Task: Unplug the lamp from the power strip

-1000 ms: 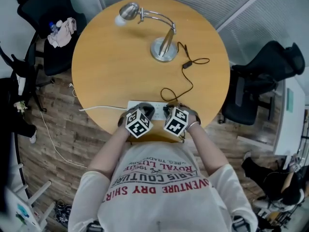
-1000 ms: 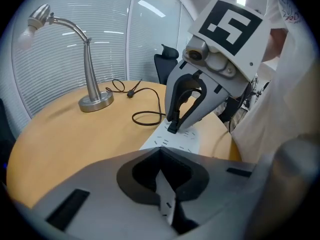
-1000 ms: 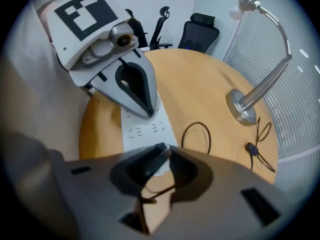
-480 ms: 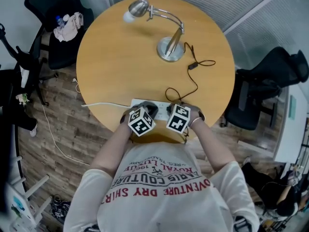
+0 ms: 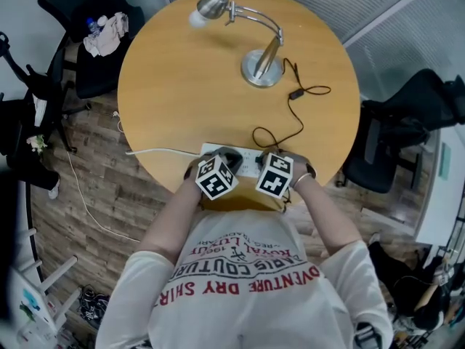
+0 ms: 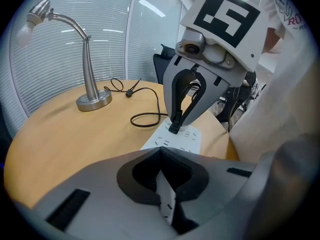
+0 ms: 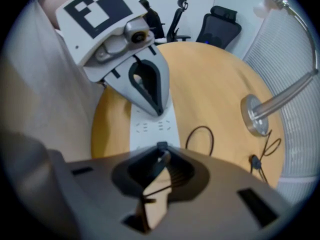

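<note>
1. Since 1 second ago the left gripper [image 5: 227, 153] has kept its place, while the right gripper [image 5: 261, 158] has been closing its jaws.
2. Left gripper: jaws together, tips pressed down on the white power strip [image 5: 245, 161] at the round table's [image 5: 167, 86] near edge.
3. Right gripper, just beside it, points straight down, its 2 jaws pinching the black plug [image 6: 175, 127] seated in the strip.
4. From there the black cord [image 5: 290, 122] loops away to the lamp [image 5: 261, 70], well apart.

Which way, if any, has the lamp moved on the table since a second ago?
No. The lamp keeps its spot near the far edge of the table; only the whole view shifted.
</note>
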